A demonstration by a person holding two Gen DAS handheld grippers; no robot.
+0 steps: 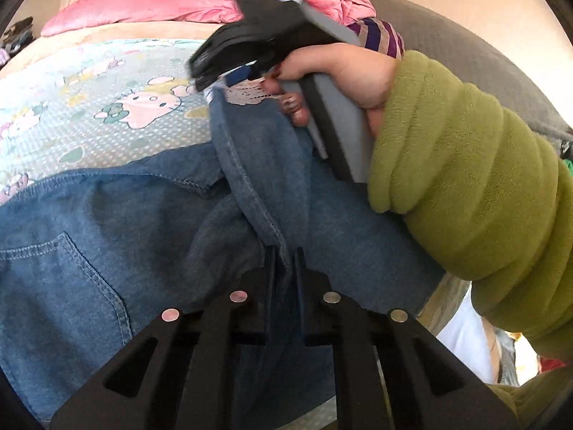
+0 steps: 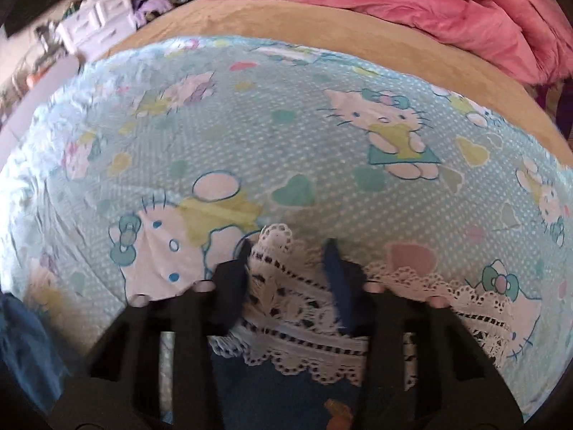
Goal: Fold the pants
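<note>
Blue denim pants (image 1: 107,251) with a white lace hem lie on a light blue cartoon-print sheet (image 1: 107,107). My left gripper (image 1: 285,261) is shut on a stitched denim edge of the pants, low in the left wrist view. My right gripper (image 1: 215,75) shows there too, held by a hand in a green sleeve (image 1: 465,179), gripping the lace hem (image 1: 247,95) lifted above the sheet. In the right wrist view my right gripper (image 2: 290,251) is shut on the white lace hem (image 2: 286,308), with the sheet (image 2: 286,125) spread beyond it.
Pink pillows (image 2: 394,3) lie along the far side of the bed on a tan blanket (image 2: 250,25). A white drawer unit (image 2: 96,21) and clutter stand past the bed's far left. A grey headboard (image 1: 465,53) curves at the right.
</note>
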